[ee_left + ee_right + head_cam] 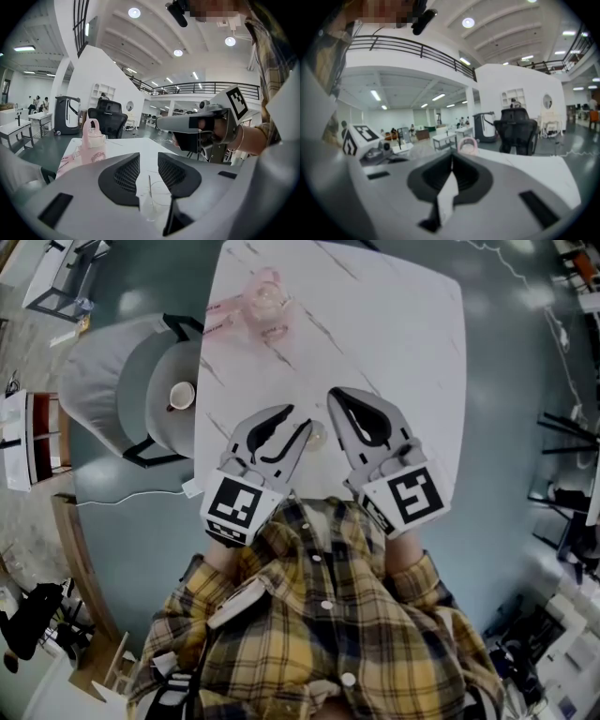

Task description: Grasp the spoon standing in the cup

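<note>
far left, off the table, a grey chair carries 1 small cup with a dark drink; it has no part in my job. on the table's far corner stands 1 pink bottle, well apart from the work.

next comes my left claw, released, its jaws spread. in the left gripper view the clear cup sits low in the gap of the left claw, and the thin spoon rises upright from it, lined up between the 2 ribbed pads but touching neither. from the head view the cup rests on the table near the front edge, just beside the left claw's tips and between the 2 claws; i cannot make out the spoon there.

to the right, my right claw is clenched with nothing in it; the right gripper view shows its jaws pressed together on empty air at the right claw, with only the bottle's pink handle beyond.

as i judge it, the approach is done and the grasp is not: what is left is to ease the left claw a little forward if needed and close on the spoon's handle.

count: 2 claws, 1 clear cup, 1 spoon, 1 pink bottle, 1 small cup, 1 chair.
</note>
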The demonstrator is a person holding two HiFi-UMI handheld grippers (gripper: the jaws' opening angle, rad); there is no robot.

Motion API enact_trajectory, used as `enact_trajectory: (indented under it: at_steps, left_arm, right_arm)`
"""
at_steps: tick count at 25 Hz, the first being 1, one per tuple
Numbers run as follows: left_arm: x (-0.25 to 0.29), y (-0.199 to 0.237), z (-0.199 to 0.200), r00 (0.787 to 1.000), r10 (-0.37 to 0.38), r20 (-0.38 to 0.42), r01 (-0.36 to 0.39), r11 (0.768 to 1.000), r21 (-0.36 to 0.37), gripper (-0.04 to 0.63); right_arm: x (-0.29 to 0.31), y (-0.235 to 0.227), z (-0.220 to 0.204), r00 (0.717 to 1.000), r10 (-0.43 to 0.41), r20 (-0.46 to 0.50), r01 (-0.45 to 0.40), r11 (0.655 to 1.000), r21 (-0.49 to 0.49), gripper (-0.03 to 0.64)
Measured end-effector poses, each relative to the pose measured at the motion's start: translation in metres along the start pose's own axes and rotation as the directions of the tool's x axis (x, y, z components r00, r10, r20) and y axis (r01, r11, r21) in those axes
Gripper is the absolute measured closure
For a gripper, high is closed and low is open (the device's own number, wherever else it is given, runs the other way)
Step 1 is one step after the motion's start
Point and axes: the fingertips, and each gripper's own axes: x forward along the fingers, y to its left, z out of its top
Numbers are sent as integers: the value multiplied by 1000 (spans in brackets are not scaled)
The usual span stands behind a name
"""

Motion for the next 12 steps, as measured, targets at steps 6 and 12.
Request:
enact_trajectory:
  at_steps: [6, 12]
  left_arm:
    - [3, -1, -16, 999, -24, -30, 23, 1000, -16, 469]
    - [8, -3, -27, 998, -48, -50, 46, 998, -33, 469]
  right_arm:
    - [0, -2, -8, 1000, -15, -13, 15, 1000, 13, 584]
    - [-2, -3, -14, 999, -32, -29, 33, 999, 27, 584]
